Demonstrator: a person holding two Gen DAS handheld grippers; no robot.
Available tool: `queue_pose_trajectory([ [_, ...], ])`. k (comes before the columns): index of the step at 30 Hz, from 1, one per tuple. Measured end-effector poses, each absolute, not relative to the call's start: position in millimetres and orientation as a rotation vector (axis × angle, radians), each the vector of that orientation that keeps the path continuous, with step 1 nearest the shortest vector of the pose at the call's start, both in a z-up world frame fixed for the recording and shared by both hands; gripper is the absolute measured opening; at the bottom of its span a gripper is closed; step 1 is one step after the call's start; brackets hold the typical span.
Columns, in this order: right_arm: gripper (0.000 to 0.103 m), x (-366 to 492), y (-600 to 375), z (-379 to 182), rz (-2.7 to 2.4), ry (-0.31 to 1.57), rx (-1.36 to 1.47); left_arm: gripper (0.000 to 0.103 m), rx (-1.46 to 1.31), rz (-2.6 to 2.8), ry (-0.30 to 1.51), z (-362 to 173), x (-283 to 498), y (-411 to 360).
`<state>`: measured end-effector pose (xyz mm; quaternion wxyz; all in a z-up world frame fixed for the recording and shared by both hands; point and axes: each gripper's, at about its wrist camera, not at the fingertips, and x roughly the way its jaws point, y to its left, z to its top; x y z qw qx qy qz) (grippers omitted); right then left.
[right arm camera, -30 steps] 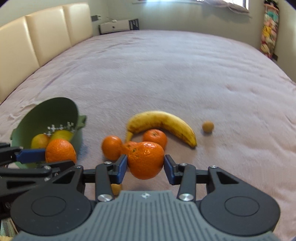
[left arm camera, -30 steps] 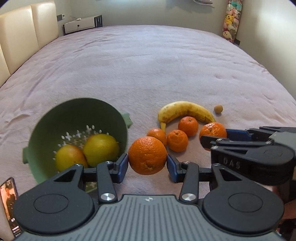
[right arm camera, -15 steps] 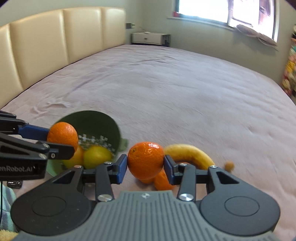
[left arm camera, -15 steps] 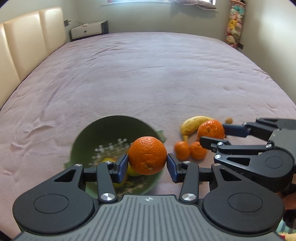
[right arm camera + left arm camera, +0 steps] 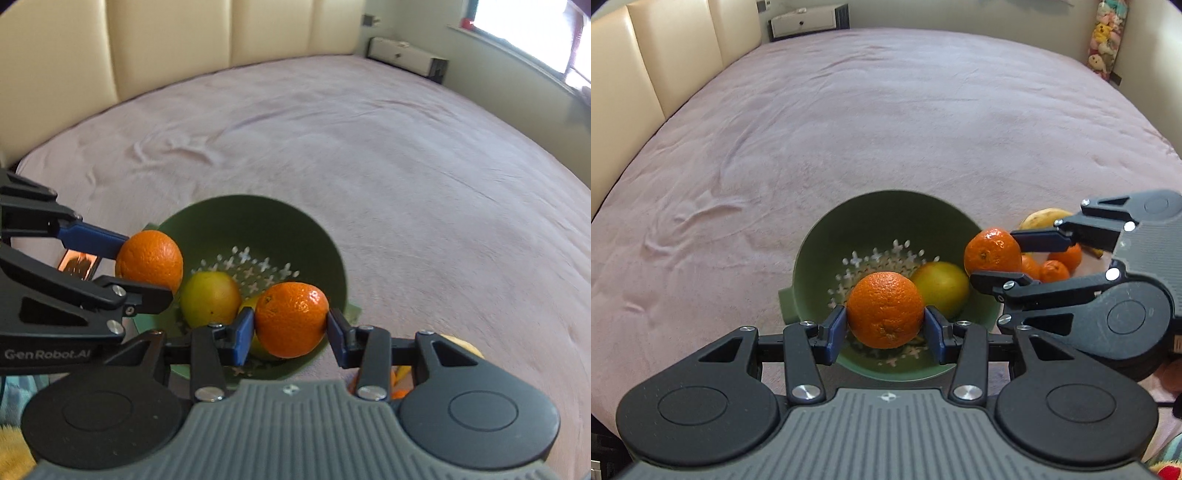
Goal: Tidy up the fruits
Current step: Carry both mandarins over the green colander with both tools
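A green colander bowl sits on the bed and holds yellow-green citrus fruit. My left gripper is shut on an orange and holds it over the bowl's near side. My right gripper is shut on another orange, also over the bowl, above the yellow-green fruit. In the left wrist view the right gripper's orange hangs at the bowl's right rim. In the right wrist view the left gripper's orange hangs at the bowl's left rim.
A banana and small mandarins lie on the pink bedspread right of the bowl, partly hidden by the right gripper. A cream padded headboard runs along the left. A phone lies left of the bowl.
Both grippers have carried their oranges left from the fruit pile to above the bowl. The bowl now sits centred under both.
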<state>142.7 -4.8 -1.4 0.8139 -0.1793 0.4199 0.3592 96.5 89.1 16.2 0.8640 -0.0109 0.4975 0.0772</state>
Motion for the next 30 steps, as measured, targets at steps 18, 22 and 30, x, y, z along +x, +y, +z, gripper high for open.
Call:
queue_pose_trajectory([
  [18,0.041,174,27,-34,0.989,1.060,-0.521,0.051,-0.052,0.106,1.216,-18,109,101],
  [22,0.041,180,26,-35,1.004,1.097,-0.501,0.051,-0.048,0.097,1.232,-22,110,98],
  [30,0.041,178,26,-43,1.040,1.179,-0.550,0.052,-0.013,0.085,1.278,-35,114,95],
])
